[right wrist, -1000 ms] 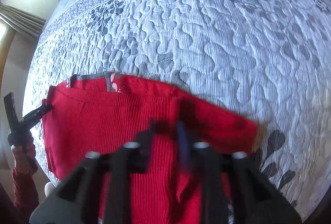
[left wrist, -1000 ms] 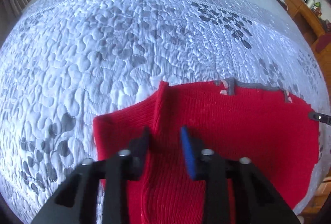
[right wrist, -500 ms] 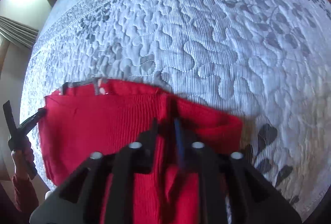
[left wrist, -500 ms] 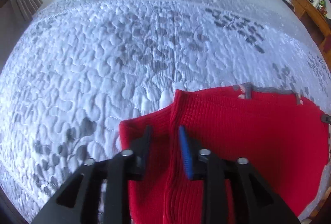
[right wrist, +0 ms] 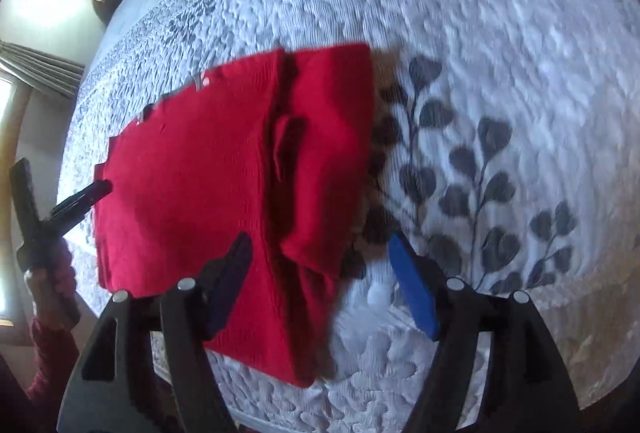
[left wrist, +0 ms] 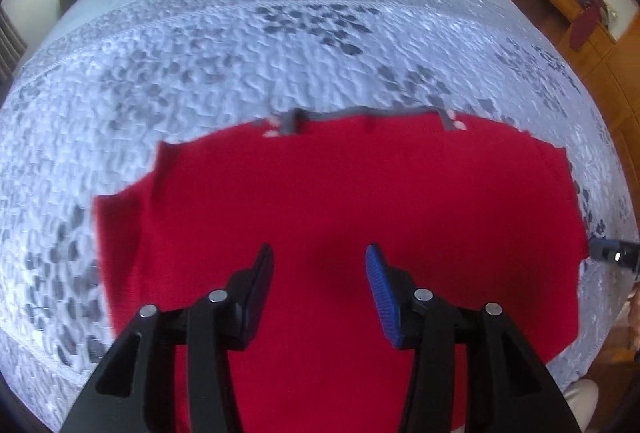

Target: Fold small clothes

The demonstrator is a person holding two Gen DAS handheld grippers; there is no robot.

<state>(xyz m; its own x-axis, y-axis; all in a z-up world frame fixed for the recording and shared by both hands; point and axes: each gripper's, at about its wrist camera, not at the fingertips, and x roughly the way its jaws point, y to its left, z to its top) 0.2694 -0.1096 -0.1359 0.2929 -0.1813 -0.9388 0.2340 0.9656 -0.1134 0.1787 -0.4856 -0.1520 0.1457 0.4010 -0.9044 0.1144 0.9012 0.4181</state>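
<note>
Both grippers' jaws have just been opening, nothing pinched: left gripper [left wrist: 318, 263] spread over the red ribbed knit garment [left wrist: 340, 201]; right gripper [right wrist: 320, 253] spread astride its folded right edge, lower centre.

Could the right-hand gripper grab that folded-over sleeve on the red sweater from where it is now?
Probably yes. The right gripper, whose jaws have just been opening, hangs empty above the folded sleeve of the red sweater, with nothing between them.

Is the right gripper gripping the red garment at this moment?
Apart. The right wrist view shows the right gripper with jaws spread wide, just opened, above the red garment, pads pressing nothing.
</note>
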